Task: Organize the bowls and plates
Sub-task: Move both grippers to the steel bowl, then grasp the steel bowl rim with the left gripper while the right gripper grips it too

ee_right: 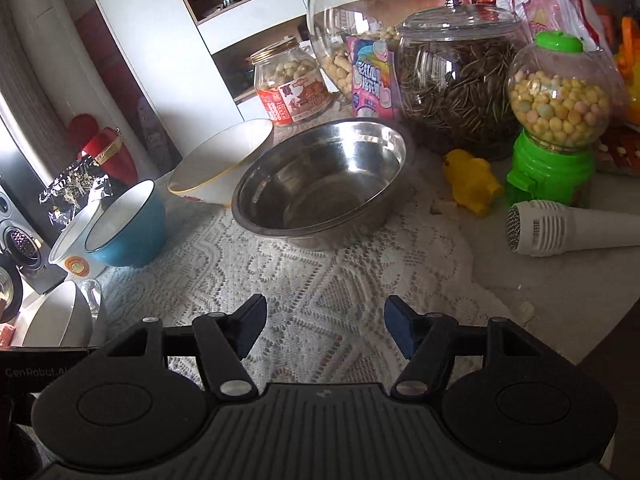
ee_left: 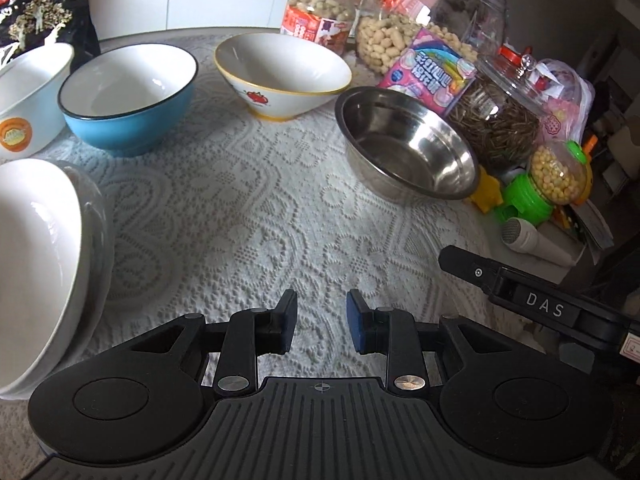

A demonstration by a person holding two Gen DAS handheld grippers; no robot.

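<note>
Several bowls stand on a white lace tablecloth (ee_left: 248, 200). In the left wrist view a steel bowl (ee_left: 404, 142) sits at the right, a white bowl with a yellow rim (ee_left: 280, 72) behind it, a blue bowl (ee_left: 128, 96) and a white bowl with an orange logo (ee_left: 28, 96) at the left. A white bowl nested in a clear glass one (ee_left: 44, 264) fills the near left. My left gripper (ee_left: 321, 320) hovers over bare cloth, open and empty. My right gripper (ee_right: 325, 328) is open and empty, short of the steel bowl (ee_right: 320, 184).
Glass jars of snacks (ee_right: 456, 92), a labelled jar (ee_right: 292, 84), a pink packet (ee_right: 372, 80), a green candy dispenser (ee_right: 556, 120), a yellow toy (ee_right: 472, 182) and a white microphone (ee_right: 560, 228) crowd the table's right and back. A black foil bag (ee_left: 44, 16) lies far left.
</note>
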